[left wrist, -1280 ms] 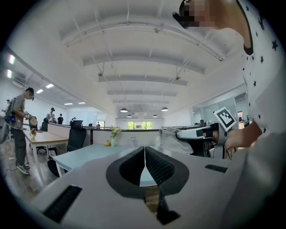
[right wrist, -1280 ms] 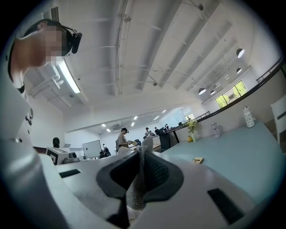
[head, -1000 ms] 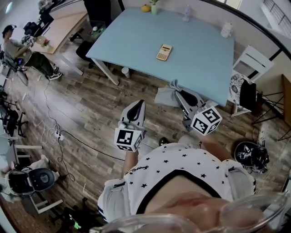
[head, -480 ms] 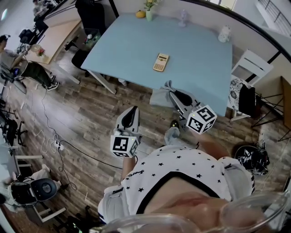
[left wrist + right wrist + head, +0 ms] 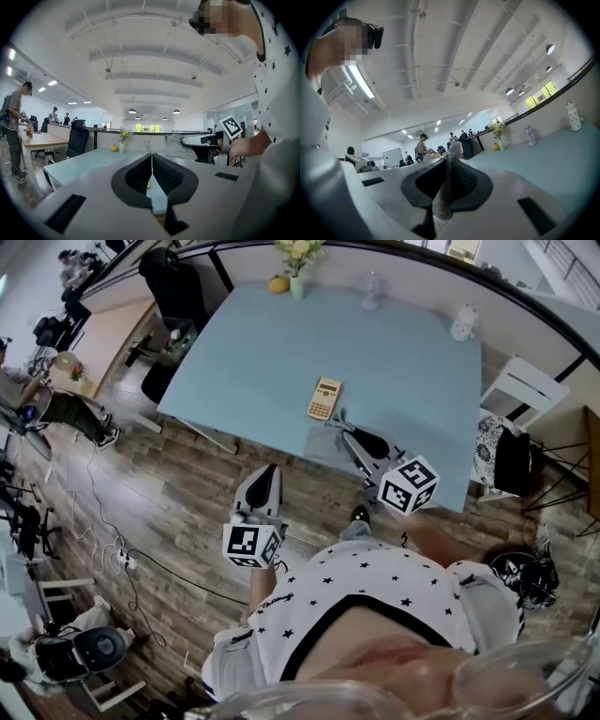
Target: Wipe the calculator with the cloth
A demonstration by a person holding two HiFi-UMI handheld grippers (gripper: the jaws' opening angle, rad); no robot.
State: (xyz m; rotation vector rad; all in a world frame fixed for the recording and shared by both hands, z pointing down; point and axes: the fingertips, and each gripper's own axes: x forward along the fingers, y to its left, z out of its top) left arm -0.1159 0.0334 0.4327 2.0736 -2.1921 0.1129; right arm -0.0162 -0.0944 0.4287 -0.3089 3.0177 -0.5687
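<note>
We hold the cloth (image 5: 323,442) pinched in the jaws of the right gripper (image 5: 349,431), draped at the worktop (image 5: 403,362) edge near the calculator (image 5: 324,397) — placed, we judge, to sweep across it. The left gripper (image 5: 266,472) hangs off the worktop, jaws together on nothing — kept clear.

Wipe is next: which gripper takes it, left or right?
Right gripper. Its fingers are shut on the cloth, over the table beside the calculator. The left gripper is shut, empty, over the floor off the table edge.
</note>
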